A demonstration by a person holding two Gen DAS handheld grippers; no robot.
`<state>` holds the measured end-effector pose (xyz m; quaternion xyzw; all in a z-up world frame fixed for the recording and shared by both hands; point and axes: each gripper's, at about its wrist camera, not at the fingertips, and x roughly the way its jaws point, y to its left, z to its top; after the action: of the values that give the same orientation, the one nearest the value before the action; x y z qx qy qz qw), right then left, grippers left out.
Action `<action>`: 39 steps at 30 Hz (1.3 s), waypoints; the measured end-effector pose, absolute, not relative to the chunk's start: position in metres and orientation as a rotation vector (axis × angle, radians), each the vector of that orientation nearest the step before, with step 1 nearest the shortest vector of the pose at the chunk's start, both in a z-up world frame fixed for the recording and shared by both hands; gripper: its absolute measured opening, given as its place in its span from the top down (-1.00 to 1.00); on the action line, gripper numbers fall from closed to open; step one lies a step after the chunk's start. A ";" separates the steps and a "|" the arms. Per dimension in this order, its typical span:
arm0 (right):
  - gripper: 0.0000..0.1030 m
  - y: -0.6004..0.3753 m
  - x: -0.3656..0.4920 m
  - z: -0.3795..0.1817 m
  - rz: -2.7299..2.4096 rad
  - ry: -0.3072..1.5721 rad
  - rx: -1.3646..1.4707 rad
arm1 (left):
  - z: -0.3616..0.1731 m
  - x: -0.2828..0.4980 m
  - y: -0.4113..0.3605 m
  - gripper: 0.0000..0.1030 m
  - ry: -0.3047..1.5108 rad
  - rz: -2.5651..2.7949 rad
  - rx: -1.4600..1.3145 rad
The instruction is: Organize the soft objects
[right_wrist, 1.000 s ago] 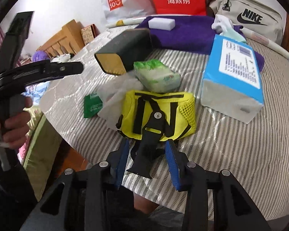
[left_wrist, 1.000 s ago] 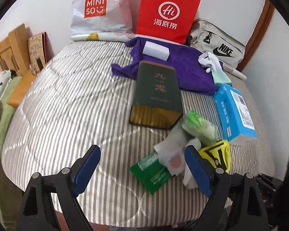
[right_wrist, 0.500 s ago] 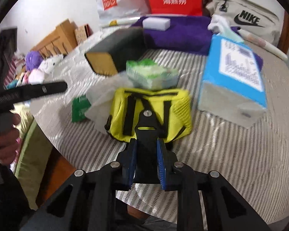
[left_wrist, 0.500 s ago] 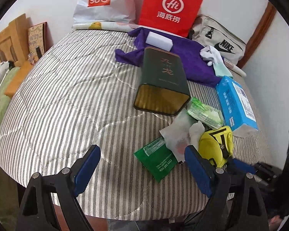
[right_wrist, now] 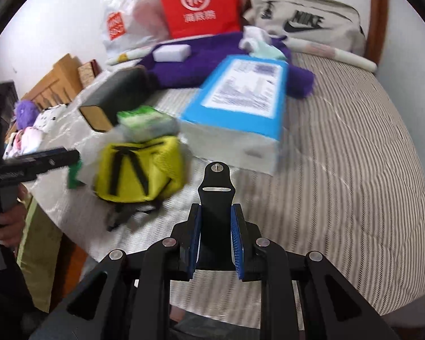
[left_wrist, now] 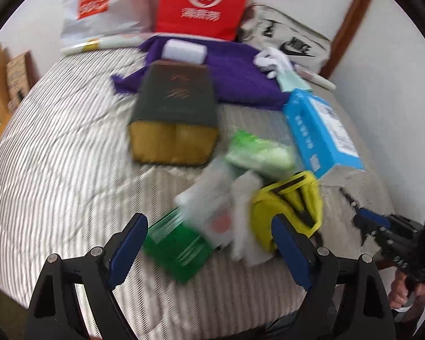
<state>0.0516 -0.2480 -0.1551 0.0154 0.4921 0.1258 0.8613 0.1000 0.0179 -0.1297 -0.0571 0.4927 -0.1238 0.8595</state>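
1. A striped quilted mattress (right_wrist: 354,147) fills both views, soft and gently domed.
2. A fuzzy purple towel (left_wrist: 235,76) lies at 12 o'clock, with a white foam block (left_wrist: 184,51) on it.
3. A dark green rectangular tin (left_wrist: 174,113) with a gold end sits mid-bed; at its 3 o'clock lies a glossy blue box (right_wrist: 240,99).
4. The yellow mesh pouch (right_wrist: 140,170) with black straps lies at the near edge, at 7 o'clock of the blue box, under a green tissue pack (right_wrist: 146,121).
5. The right gripper (right_wrist: 216,238) is clamped on a flat black strap tab (right_wrist: 216,187), having just closed on it.
6. The left gripper (left_wrist: 209,252) is spread wide and holds nothing, over a green sachet (left_wrist: 178,249) and crumpled white wrappers (left_wrist: 212,206).
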 end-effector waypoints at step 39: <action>0.59 -0.270 0.058 -0.175 0.273 0.981 0.024 | -0.109 0.137 -0.088 0.88 0.928 -0.411 0.154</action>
<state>0.0579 -0.2696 -0.1751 0.0116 0.4695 0.1309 0.8731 0.1367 -0.0882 -0.1089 0.0736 0.4440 -0.1968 0.8710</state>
